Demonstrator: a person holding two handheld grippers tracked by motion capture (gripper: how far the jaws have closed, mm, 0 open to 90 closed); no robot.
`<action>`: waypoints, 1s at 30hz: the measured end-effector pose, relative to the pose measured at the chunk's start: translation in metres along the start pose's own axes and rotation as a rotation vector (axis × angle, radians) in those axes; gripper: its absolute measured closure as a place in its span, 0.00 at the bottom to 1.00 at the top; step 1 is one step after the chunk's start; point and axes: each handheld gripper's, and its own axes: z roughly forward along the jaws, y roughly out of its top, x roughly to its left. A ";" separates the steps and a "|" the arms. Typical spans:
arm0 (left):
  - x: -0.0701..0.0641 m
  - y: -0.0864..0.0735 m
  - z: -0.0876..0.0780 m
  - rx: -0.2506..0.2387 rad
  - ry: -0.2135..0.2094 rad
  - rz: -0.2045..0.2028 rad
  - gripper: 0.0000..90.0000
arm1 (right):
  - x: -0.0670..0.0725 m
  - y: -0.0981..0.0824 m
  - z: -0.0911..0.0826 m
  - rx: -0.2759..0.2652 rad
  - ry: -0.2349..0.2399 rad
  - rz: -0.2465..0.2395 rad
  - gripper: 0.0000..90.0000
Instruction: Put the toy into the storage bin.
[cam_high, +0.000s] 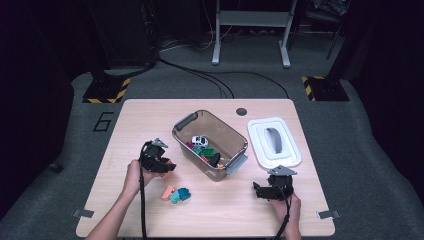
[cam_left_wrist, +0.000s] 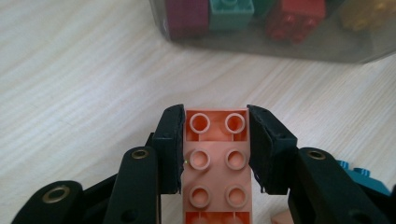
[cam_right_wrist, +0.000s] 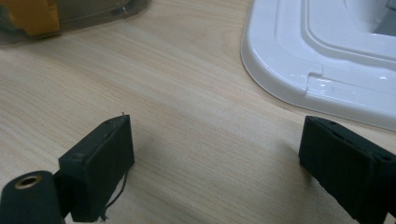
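Dark floor and metal stand legs are lying beyond a light wooden table (cam_high: 150, 115), where a person is holding a gripper in each hand. Near the table's middle, a clear plastic bin (cam_high: 184, 123) with grey handles is sitting open, holding a small white toy car (cam_high: 199, 140) and several coloured building bricks. Its white lid (cam_high: 260, 135), with a grey handle, is lying flat just to the right of the bin.

At the left, the left gripper (cam_left_wrist: 215, 154) is pinching a salmon-pink studded brick (cam_left_wrist: 217, 163) between its jaws, hovering near the bin's left wall. In the left gripper view, six studs are facing the camera and the bin's bricks are showing blurred ahead.

Below the bin, a loose cluster of bricks (cam_high: 176, 194), one orange-pink and the others teal, is resting on the table.

At the lower right, the right gripper (cam_right_wrist: 215, 163) is hanging over bare wood with its jaws spread wide, empty, the lid's edge lying just ahead.
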 end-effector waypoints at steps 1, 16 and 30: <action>0.000 0.002 -0.003 -0.004 -0.002 0.000 0.65 | 0.000 0.000 0.000 -0.001 0.000 -0.003 0.11; -0.002 0.036 -0.045 -0.105 0.003 0.031 0.65 | 0.000 0.000 0.000 0.000 -0.001 0.000 0.11; -0.017 0.079 -0.058 -0.155 0.015 0.081 0.65 | 0.000 0.000 0.000 -0.001 -0.002 0.001 0.11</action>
